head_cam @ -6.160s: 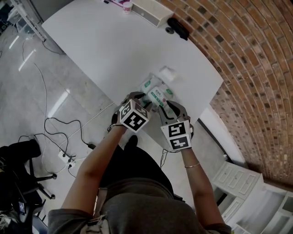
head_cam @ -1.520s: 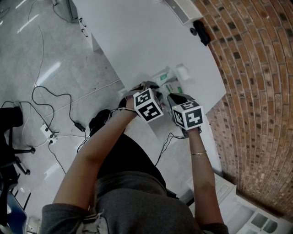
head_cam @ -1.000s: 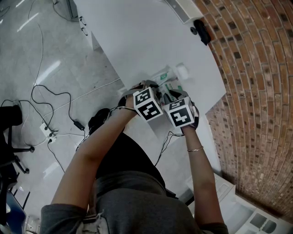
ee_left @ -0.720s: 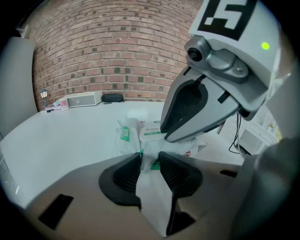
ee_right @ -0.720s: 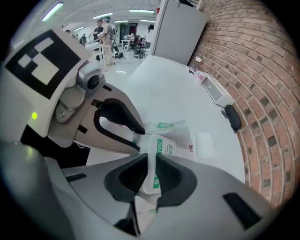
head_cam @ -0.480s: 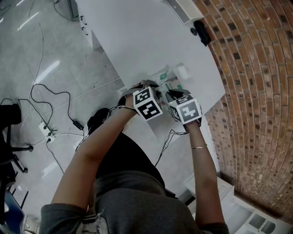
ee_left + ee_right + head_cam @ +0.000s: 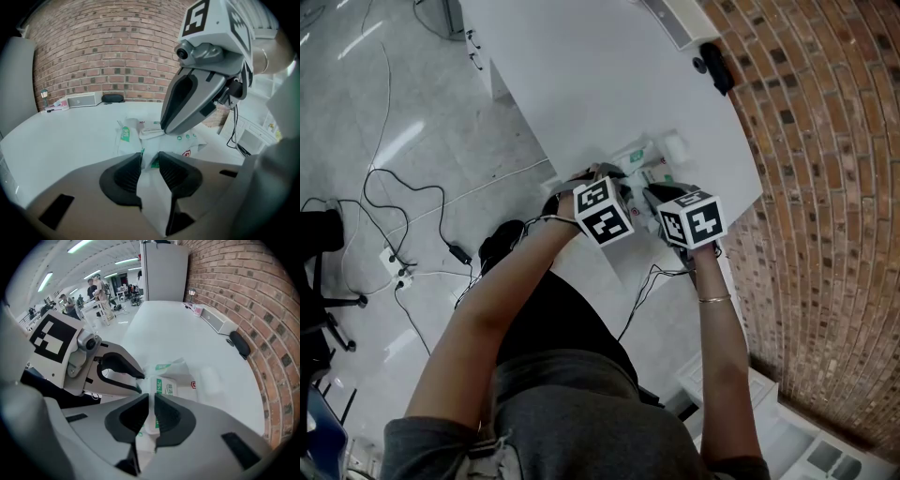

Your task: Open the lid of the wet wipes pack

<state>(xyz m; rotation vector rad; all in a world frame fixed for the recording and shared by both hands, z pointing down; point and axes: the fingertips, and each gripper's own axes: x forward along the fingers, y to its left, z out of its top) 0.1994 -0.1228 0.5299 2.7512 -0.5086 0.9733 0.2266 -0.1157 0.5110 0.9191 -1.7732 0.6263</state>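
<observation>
My left tongs (image 7: 150, 163) slant downward, forearm extended. Their jaws, just closing further, clamp the near end of the wipes pack (image 7: 639, 157) lying by the table (image 7: 609, 84) edge. My right tongs (image 7: 151, 404) point steeply down, jaws just closed, pinching the lid (image 7: 163, 386).

The numeral 5 is printed on one face of the marker cube (image 7: 211, 23) of the right gripper (image 7: 151, 399), as shown in the left gripper view. On the white label (image 7: 163, 386) of the wet wipes pack (image 7: 176, 369), "75%" is read in green, with a red shield sign (image 7: 193, 384) to its right. The remaining print is too small to be read.
</observation>
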